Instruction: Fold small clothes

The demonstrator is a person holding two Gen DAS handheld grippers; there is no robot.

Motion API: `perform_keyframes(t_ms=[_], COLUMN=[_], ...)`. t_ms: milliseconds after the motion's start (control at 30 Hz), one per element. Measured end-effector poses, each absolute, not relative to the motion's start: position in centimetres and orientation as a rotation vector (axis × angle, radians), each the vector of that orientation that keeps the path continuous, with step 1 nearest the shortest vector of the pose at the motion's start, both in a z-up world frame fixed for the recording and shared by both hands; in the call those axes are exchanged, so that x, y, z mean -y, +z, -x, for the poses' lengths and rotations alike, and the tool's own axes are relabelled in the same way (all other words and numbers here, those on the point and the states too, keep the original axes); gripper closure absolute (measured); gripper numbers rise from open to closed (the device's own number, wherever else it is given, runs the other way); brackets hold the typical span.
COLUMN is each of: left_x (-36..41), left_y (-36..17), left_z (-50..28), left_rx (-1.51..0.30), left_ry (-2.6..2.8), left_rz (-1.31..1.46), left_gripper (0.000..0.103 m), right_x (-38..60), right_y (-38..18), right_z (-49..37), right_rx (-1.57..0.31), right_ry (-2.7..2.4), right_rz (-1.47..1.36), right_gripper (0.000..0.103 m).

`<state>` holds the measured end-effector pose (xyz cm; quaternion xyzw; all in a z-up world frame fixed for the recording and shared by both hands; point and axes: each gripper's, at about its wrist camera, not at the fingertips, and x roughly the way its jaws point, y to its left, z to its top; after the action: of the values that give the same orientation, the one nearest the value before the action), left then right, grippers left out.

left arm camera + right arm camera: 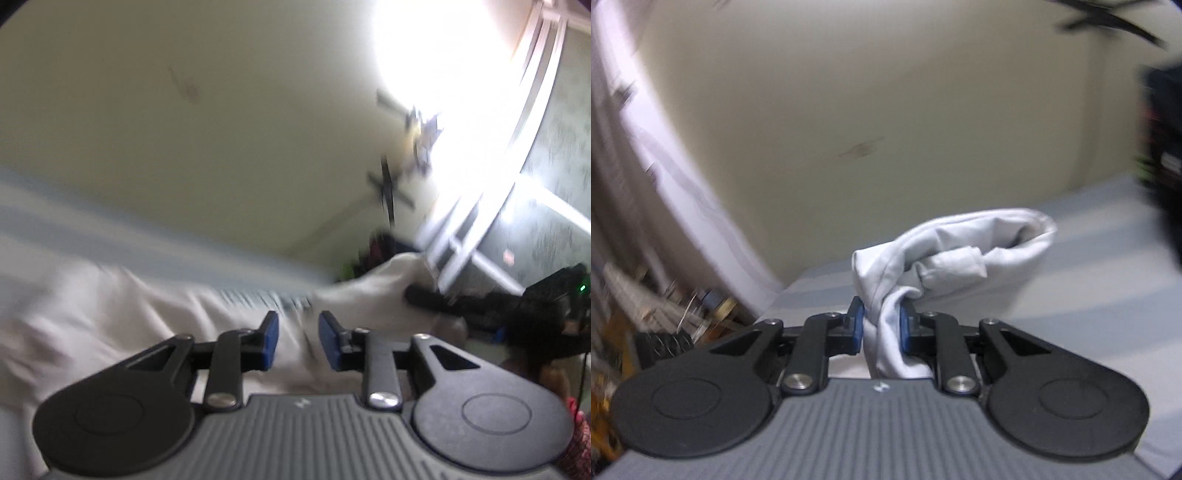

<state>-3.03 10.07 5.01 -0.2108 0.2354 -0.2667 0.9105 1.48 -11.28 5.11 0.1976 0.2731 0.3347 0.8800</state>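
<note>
- Because folding needs a cloth spread out first, the right gripper (pixel 881 325) pinches a bunch of the white garment (pixel 956 251) between its blue pads (pixel 857 328), which press into the fabric from both sides.
- From that grip the garment bulges toward one o'clock in the right wrist view, crumpled and raised above the striped bed sheet (pixel 1089 280), probably so it can hang free and open out.
- In the left wrist view the left gripper (pixel 297 339) has white fabric (pixel 155 314) running between its pads (pixel 271 341); a gap shows beside each pad, so I cannot tell whether they bite.
- Toward three o'clock in that view the cloth reaches a dark gripper body (pixel 517 302), most likely the right one; two holds well apart would stretch an edge.
- Judging by the crumpling, no fold is made yet.
</note>
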Motion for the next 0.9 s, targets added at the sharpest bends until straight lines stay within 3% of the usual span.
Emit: perform_keyframes(t_ms=[200,400,433,500,567,733,767,800,833,867,900], left_x=[-19.5,-21.6,-21.3,-20.5,-19.9,-16.6,-15.8,-14.8,-14.0,-13.3,-12.9], left_y=[7.5,5.3,5.1,4.4,3.9,2.4,2.3,2.2,2.0,1.8,1.5], left_z=[7.2,7.5,7.2,6.9,6.8,6.4,6.4,6.4,6.4,6.4,6.2], left_rx=[-0.339,-0.39,-0.403,-0.418,-0.422,-0.476,-0.487,-0.501,-0.517,-0.536,-0.56], left_ry=[-0.388,-0.336,-0.337,-0.348,-0.362,-0.382,-0.377,-0.361,-0.329,-0.291,-0.259], left_rz=[0.504,0.558,0.553,0.539,0.539,0.491,0.463,0.423,0.378,0.337,0.309], left_gripper=[0.068,0.063,0.062,0.056,0.052,0.046,0.046,0.046,0.048,0.057,0.078], right_x=[-2.0,-12.0,-11.9,-10.3,-7.4,-1.1,-1.1,-1.7,-2.6,-3.1,-4.3], right_y=[5.4,-2.8,-2.8,-1.7,0.5,5.0,5.1,4.9,4.7,4.0,3.3], right_z=[-2.8,-5.6,-5.5,-5.9,-5.4,-5.0,-5.6,-6.2,-7.0,-7.8,-8.6], right_rx=[-0.631,-0.872,-0.844,-0.875,-0.816,-0.645,-0.649,-0.662,-0.681,-0.699,-0.718], right_ry=[0.895,0.943,0.964,1.019,1.076,0.997,0.977,0.963,0.965,0.98,0.998], right_rz=[-0.213,-0.052,-0.059,-0.127,-0.19,-0.147,-0.135,-0.123,-0.112,-0.108,-0.105], right_gripper=[0.082,0.076,0.074,0.058,0.054,0.055,0.057,0.067,0.072,0.076,0.076])
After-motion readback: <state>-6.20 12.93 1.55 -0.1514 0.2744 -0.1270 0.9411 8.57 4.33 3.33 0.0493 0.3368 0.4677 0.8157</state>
